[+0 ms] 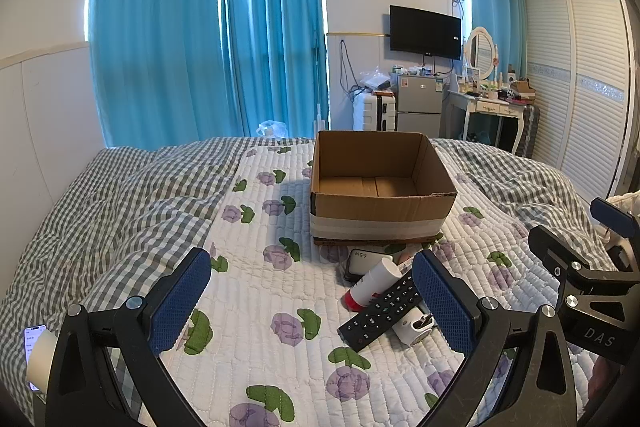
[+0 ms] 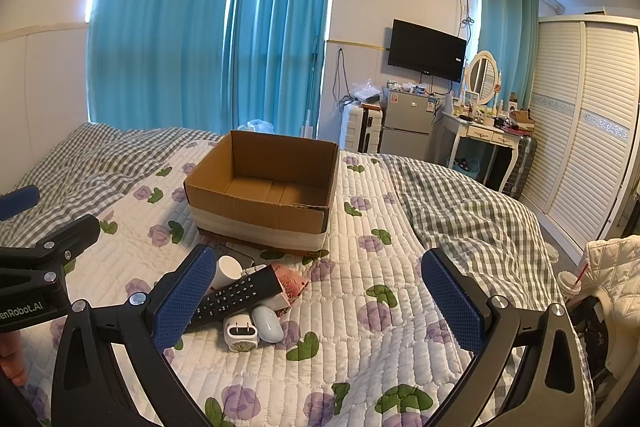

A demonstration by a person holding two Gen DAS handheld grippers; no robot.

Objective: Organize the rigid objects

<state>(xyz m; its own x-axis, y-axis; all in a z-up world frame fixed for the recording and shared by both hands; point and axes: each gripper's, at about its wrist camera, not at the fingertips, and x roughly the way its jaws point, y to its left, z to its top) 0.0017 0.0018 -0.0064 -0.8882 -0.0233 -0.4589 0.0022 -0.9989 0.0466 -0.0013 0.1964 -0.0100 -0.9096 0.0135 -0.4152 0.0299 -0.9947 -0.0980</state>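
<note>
An open empty cardboard box (image 1: 380,195) (image 2: 260,195) sits on the floral quilt. In front of it lies a pile: a black remote (image 1: 380,311) (image 2: 236,297), a white tube with a red end (image 1: 372,285) (image 2: 228,269), a white plug charger (image 1: 414,327) (image 2: 240,335), a pale blue case (image 2: 268,323), a pink packet (image 2: 290,285) and a 65W charger (image 1: 362,261). My left gripper (image 1: 312,303) is open, the pile by its right finger. My right gripper (image 2: 316,303) is open, the pile by its left finger. Both are empty.
The bed has a grey checked duvet (image 1: 120,195) on both sides of the quilt. A phone (image 1: 32,343) and a tape roll (image 1: 40,363) lie at the left. A wardrobe (image 2: 580,127), dressing table (image 2: 480,135) and fridge (image 2: 404,123) stand beyond the bed.
</note>
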